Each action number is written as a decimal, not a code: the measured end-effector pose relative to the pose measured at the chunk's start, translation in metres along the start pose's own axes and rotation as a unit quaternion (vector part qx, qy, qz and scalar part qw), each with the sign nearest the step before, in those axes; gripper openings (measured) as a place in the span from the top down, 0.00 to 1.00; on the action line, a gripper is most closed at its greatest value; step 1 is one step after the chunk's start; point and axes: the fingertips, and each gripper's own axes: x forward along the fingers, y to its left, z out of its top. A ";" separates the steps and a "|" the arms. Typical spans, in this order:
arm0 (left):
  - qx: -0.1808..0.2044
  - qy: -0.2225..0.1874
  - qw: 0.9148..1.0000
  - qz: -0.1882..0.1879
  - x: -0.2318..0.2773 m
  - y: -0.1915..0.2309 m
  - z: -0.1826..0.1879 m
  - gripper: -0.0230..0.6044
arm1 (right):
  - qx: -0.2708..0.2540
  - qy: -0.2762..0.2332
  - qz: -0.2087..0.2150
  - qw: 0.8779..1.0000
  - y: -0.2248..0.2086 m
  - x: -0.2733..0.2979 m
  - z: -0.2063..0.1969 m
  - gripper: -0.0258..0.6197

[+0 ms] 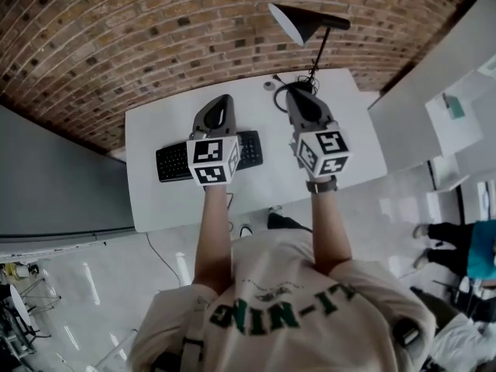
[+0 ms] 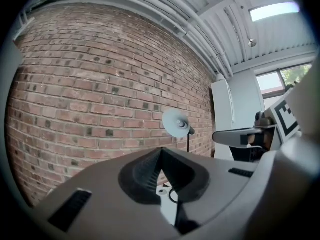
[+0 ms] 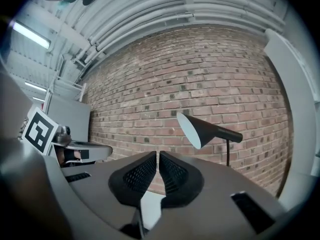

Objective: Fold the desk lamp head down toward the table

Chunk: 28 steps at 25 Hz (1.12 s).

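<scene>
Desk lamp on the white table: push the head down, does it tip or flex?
Probably top-heavy: the cone head sits high on a thin stem, overhanging one side, so a hard push may tip it. The stem looks rigid. Its base is hidden behind the right gripper, so footing is unclear.

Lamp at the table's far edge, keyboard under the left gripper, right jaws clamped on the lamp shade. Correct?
Not the last part. The right gripper has its jaws together on nothing; the lamp shade stands beyond them, untouched, as the right gripper view shows. The rest holds: lamp at the far edge of the table, keyboard under the left gripper.
</scene>
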 end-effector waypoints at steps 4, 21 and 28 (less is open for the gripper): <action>0.006 0.000 1.000 -0.001 0.033 0.000 0.007 0.97 | -0.001 -0.014 0.004 1.000 -0.028 0.027 0.016 0.95; 0.025 -0.001 0.999 -0.029 0.110 -0.015 0.030 0.97 | -0.020 -0.058 0.000 0.998 -0.090 0.067 0.063 0.94; 0.026 -0.005 0.999 -0.032 0.123 -0.017 0.035 0.97 | -0.053 -0.067 0.022 0.996 -0.091 0.077 0.083 0.82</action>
